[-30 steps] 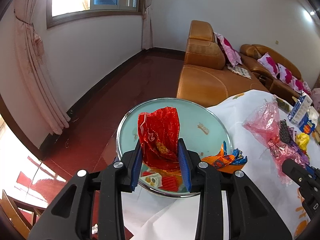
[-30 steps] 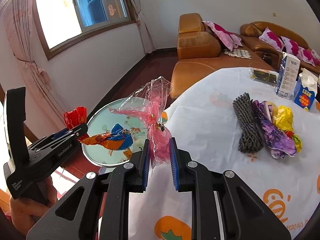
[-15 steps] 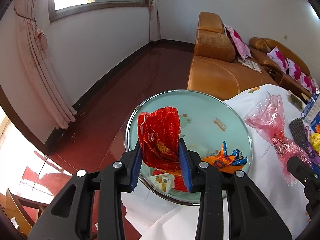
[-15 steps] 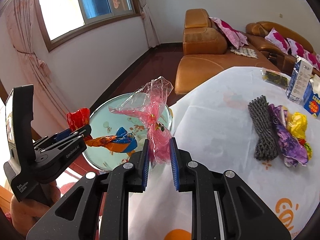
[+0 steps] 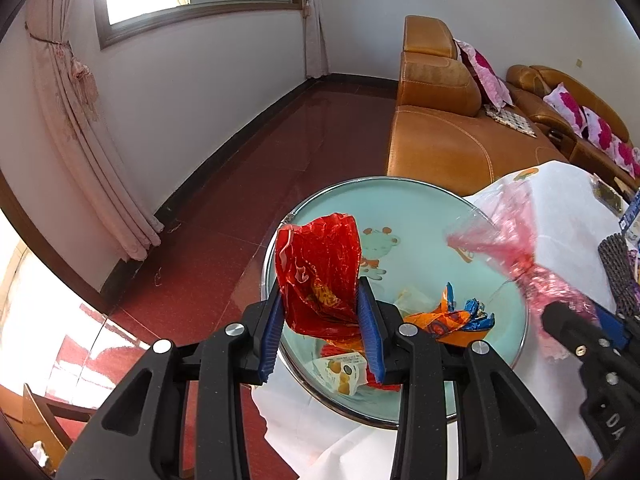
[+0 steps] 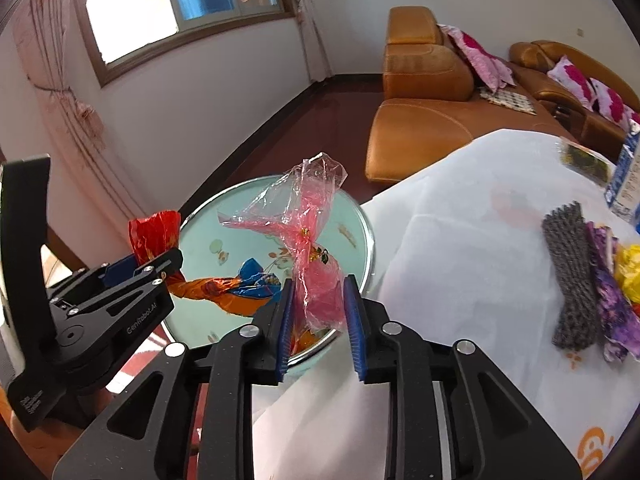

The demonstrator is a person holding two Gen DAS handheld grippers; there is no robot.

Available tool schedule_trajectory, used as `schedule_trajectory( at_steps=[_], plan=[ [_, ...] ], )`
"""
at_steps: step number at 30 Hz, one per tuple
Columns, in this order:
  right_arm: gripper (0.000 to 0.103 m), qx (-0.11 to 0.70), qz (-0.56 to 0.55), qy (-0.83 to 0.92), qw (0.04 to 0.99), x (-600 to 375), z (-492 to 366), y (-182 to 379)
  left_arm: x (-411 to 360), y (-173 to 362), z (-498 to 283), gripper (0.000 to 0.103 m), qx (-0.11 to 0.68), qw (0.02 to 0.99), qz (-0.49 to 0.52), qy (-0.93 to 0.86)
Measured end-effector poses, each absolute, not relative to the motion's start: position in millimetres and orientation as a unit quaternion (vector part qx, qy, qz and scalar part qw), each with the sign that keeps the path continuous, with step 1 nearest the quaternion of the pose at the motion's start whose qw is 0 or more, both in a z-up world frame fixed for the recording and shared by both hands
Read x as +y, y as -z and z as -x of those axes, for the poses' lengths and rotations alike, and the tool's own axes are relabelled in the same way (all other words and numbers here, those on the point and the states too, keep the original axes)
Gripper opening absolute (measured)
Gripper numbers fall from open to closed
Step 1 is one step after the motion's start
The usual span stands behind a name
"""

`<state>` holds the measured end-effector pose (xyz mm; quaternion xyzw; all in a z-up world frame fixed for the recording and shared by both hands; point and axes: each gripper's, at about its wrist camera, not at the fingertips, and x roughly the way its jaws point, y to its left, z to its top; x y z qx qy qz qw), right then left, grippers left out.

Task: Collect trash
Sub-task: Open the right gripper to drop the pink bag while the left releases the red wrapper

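A round pale-green basin [image 5: 420,216] with a metal rim stands at the left edge of the clothed table. My left gripper [image 5: 320,296] is shut on a crumpled red foil wrapper [image 5: 320,268] and holds it over the basin's near side. My right gripper [image 6: 319,284] hangs over the basin's right rim; its jaws are opening, with a pink cellophane wrapper [image 6: 308,216] hanging loose between the pads. Inside the basin lie an orange-and-blue wrapper [image 5: 448,318] and a small white packet [image 5: 344,372]. The right wrist view shows the left gripper [image 6: 172,258] and its red wrapper [image 6: 154,234] at left.
On the white tablecloth [image 6: 460,240] to the right lie a grey foam net [image 6: 572,272], a purple wrapper [image 6: 612,292] and a yellow one [image 6: 630,268], with a blue-and-white carton [image 6: 624,184] behind. An orange sofa [image 5: 440,148] stands beyond; red floor lies left.
Both grippers have come closer over the basin, which now fills more of each view. The right jaws have widened around the pink wrapper. The left still grips the red wrapper.
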<state>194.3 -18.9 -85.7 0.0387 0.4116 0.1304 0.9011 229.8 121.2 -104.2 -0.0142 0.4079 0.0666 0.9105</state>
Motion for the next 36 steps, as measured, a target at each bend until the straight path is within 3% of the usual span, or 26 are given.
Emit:
schedule_trajectory(
  at_steps=[20,27,33,36],
  plan=[
    [0.027,0.386,-0.075,-0.110,0.913,-52,-174,68,105,107,-236,0.038,0.416,0.907,-0.015,-0.063],
    [0.028,0.378,-0.091,-0.097,0.916,-68,-161,60,96,103,-235,0.066,0.411,0.908,-0.036,-0.075],
    [0.034,0.371,-0.102,-0.084,0.919,-81,-152,55,87,91,-226,0.085,0.395,0.915,-0.044,-0.077],
    [0.043,0.367,-0.107,-0.076,0.921,-88,-147,54,83,85,-222,0.093,0.388,0.917,-0.045,-0.078]
  ],
)
